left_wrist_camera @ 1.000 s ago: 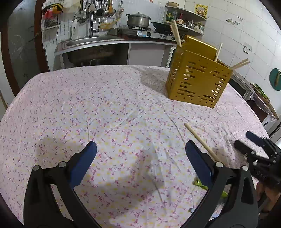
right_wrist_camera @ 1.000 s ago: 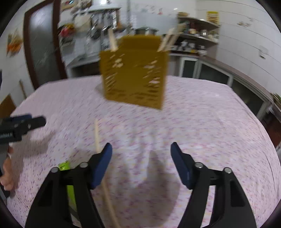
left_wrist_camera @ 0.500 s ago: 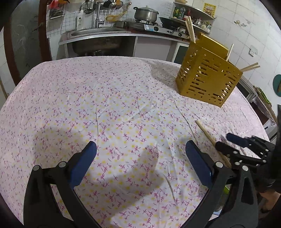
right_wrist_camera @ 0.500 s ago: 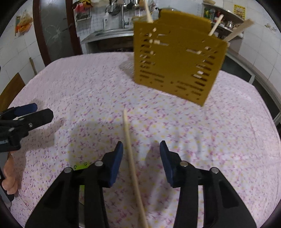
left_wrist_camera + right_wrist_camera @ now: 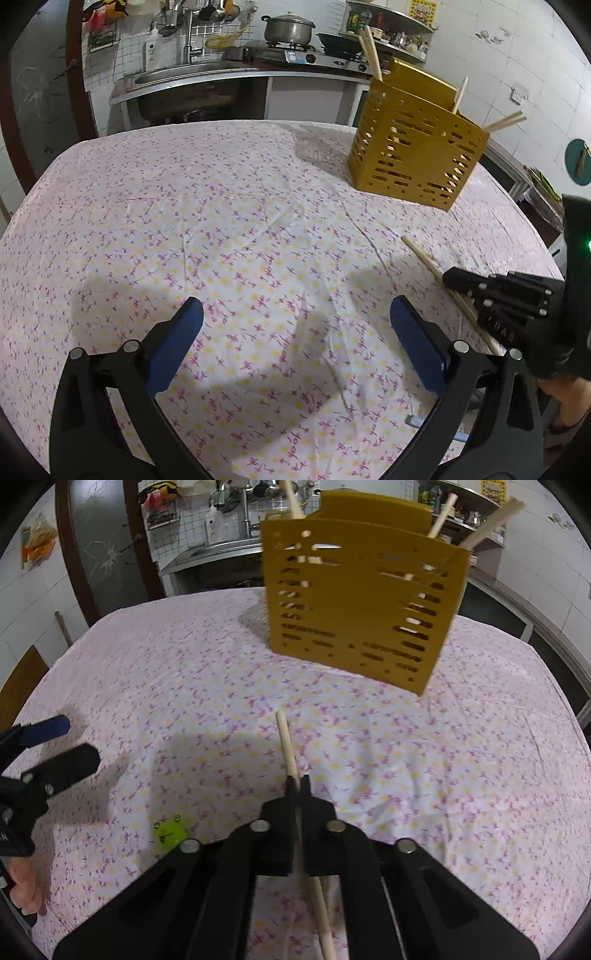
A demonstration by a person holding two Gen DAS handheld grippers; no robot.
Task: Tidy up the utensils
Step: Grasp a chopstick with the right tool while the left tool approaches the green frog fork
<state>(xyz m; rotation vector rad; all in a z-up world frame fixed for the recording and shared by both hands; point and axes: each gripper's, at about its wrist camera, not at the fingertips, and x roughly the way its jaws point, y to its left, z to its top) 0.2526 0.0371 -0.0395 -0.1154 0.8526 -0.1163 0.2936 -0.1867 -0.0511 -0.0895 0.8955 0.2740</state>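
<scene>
Right wrist view: right gripper [image 5: 298,781] was clamped on a chopstick [image 5: 286,744] — tip pointing toward the yellow basket [image 5: 362,602].
Left gripper [image 5: 295,325]: spread wide, holding nothing — above the tablecloth [image 5: 221,221].
Basket: upright, holding more sticks.

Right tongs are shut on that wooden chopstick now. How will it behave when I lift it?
The wooden chopstick looks thin and straight, so probably stiff and light. The right tongs pinch it partway along with length sticking out both ways, so it may pivot. It looks round, so if dropped on the tablecloth it would likely roll.
</scene>
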